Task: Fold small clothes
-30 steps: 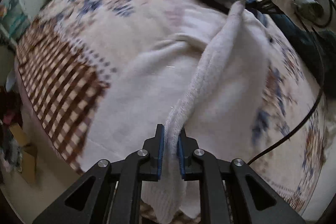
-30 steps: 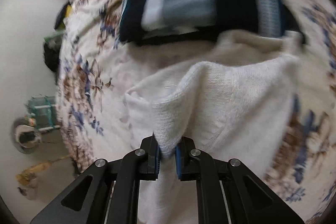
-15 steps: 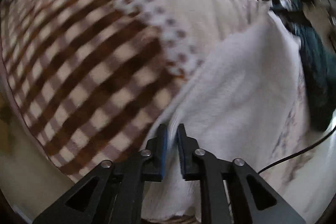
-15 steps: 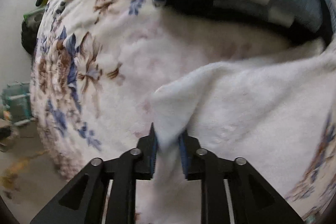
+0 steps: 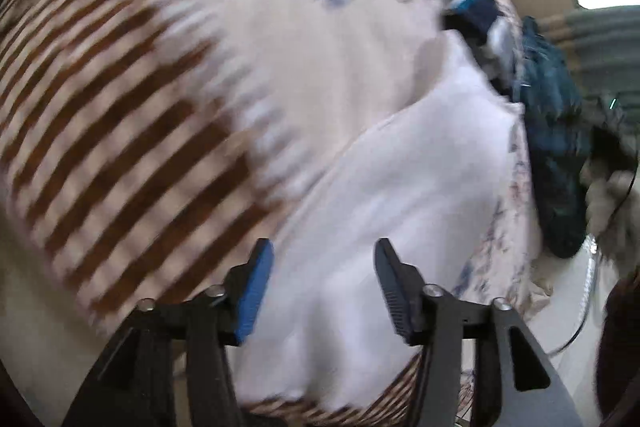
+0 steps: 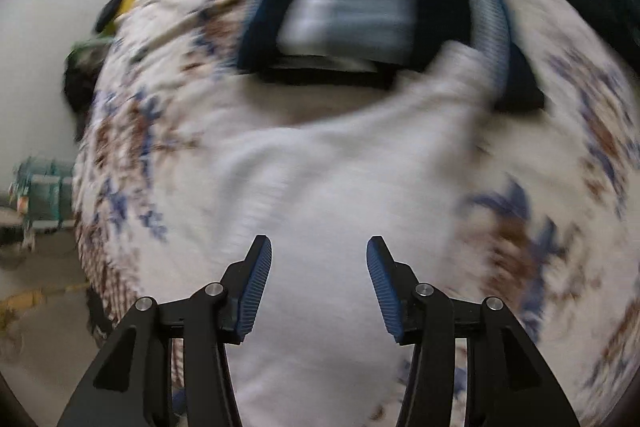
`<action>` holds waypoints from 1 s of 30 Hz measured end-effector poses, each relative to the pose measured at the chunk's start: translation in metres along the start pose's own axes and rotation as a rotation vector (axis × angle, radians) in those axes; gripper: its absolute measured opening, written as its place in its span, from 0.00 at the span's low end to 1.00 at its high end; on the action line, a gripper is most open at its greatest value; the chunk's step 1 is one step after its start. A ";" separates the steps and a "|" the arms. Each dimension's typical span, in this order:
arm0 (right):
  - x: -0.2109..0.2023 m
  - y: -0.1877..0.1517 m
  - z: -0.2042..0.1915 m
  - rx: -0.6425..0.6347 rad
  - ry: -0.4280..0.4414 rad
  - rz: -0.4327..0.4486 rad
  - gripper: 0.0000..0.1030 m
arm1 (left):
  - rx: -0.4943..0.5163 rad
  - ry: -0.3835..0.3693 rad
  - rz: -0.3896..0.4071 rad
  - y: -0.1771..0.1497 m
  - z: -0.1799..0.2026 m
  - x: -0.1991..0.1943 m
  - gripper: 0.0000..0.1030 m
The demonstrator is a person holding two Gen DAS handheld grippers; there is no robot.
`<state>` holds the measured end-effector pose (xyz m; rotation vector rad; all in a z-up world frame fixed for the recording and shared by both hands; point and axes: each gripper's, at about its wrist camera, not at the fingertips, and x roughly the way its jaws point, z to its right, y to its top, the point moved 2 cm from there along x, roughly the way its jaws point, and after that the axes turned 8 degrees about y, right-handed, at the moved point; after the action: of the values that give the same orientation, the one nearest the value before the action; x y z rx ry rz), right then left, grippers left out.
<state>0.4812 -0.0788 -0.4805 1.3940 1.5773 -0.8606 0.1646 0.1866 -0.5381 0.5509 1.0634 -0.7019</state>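
White knit garment (image 5: 404,195) lies spread on the bed's patterned cover (image 5: 132,131), directly under and ahead of both claws. In the left wrist view the left claw (image 5: 324,291) points steeply down over the near end of the garment; its jaws are opening, the blue pads stand apart, and the white cloth shows in the gap below them, with neither pad pressing on it. Brown-checked cover shows to the left of the garment and a floral strip to its right. From this claw the garment runs as a long band up and to the right, its far end reaching a striped folded piece (image 5: 476,11) and lying just beside a dark teal cloth (image 5: 556,155) at the bed's right edge.

In the right wrist view the right claw (image 6: 318,283) also points steeply down, almost straight at the bed. Its jaws are opening too, and nothing is gripped; the garment (image 6: 340,195) lies flat beneath the gap and fills the space between the fingers. From here the garment widens away from the claw, and a narrower part of it stretches up and to the right until it overlaps the lower edge of the navy-and-grey striped folded piece (image 6: 352,3). Floral cover (image 6: 560,211) lies on both sides of the garment. Both views are blurred, so the knit's edges and folds cannot be made out finely.
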 end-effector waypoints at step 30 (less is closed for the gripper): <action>0.015 0.064 0.120 0.130 0.469 0.289 0.14 | 0.313 0.123 -0.014 0.197 0.157 0.123 0.58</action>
<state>0.5620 -0.1715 -0.5409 1.9669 1.6162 -0.4886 0.4422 0.1749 -0.5747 0.8652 1.0785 -0.8621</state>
